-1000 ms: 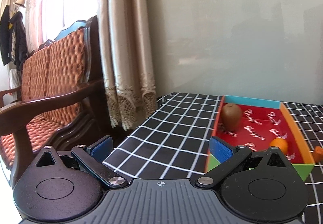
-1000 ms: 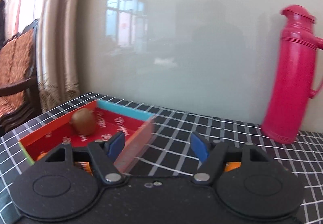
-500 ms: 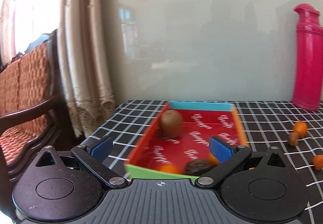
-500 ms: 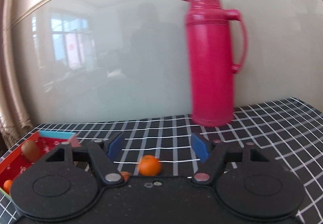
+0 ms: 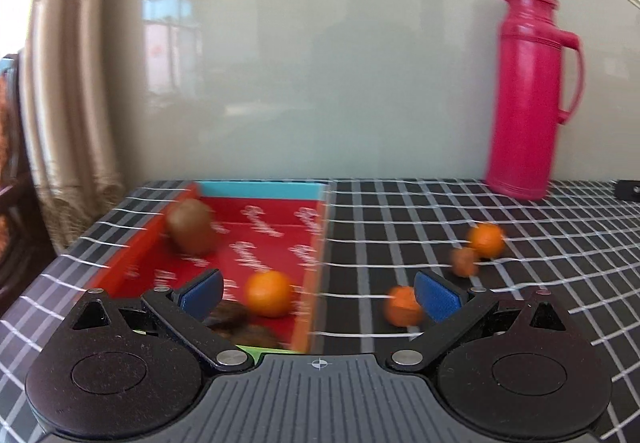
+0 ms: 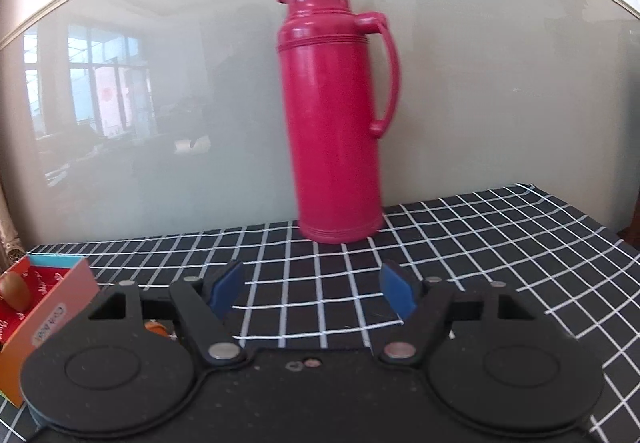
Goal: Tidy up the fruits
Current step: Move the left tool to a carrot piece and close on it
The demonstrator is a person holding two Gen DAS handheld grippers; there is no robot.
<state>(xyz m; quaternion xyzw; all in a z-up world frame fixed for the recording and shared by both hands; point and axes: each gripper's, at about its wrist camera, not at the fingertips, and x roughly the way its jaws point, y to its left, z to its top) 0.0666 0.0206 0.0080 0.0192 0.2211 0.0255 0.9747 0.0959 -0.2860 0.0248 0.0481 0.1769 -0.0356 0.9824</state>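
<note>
Left wrist view: left gripper (image 5: 319, 295) jaws spread empty, orange (image 5: 403, 306) just inside the right jaw; right gripper (image 6: 311, 288) likewise gapes.

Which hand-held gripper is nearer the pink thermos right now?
Right. The right hand-held gripper faces the pink thermos head-on; from the left hand-held gripper it stands far off, at the table's back right.

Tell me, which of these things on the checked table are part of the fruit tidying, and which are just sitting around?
Part of the job:
tray
kiwi and orange in the tray
loose oranges on the cloth
small brown fruit

Just sitting around:
pink thermos
curtain
chair
</note>
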